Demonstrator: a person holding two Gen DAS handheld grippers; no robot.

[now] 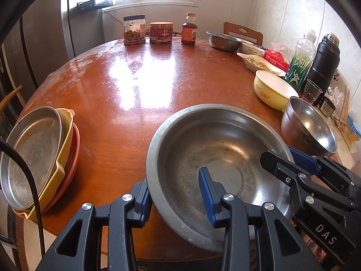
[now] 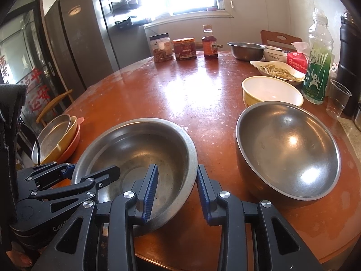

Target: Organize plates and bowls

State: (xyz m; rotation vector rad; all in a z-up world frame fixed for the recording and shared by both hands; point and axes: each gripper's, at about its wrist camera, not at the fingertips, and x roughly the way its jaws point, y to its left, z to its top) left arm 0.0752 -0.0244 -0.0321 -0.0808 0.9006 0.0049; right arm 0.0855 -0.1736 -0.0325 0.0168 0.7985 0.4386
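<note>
A wide, shallow steel bowl point(image 1: 214, 144) point(image 2: 135, 144) sits at the near edge of the round brown table point(image 1: 126, 94), overhanging it slightly. My left gripper point(image 1: 173, 175) point(image 2: 94, 168) straddles the bowl's left rim, one blue pad outside and one inside, shut on it. On the opposite rim, my right gripper point(image 2: 177, 166) point(image 1: 277, 153) is shut the same way. A deeper steel bowl point(image 2: 288, 149) point(image 1: 309, 124) stands just right of it. A yellow bowl point(image 2: 270, 88) sits behind that. At the table's left edge, a steel plate tops a stack of plates point(image 1: 33, 151) point(image 2: 54, 140).
At the back stand two jars point(image 1: 147, 30) and a sauce bottle point(image 1: 189, 29). Along the right are a steel bowl point(image 1: 223, 39), a white dish of food point(image 1: 259, 64), a tissue pack, a green bottle point(image 1: 300, 65), a black flask point(image 1: 325, 61) and a plastic cup point(image 2: 338, 99).
</note>
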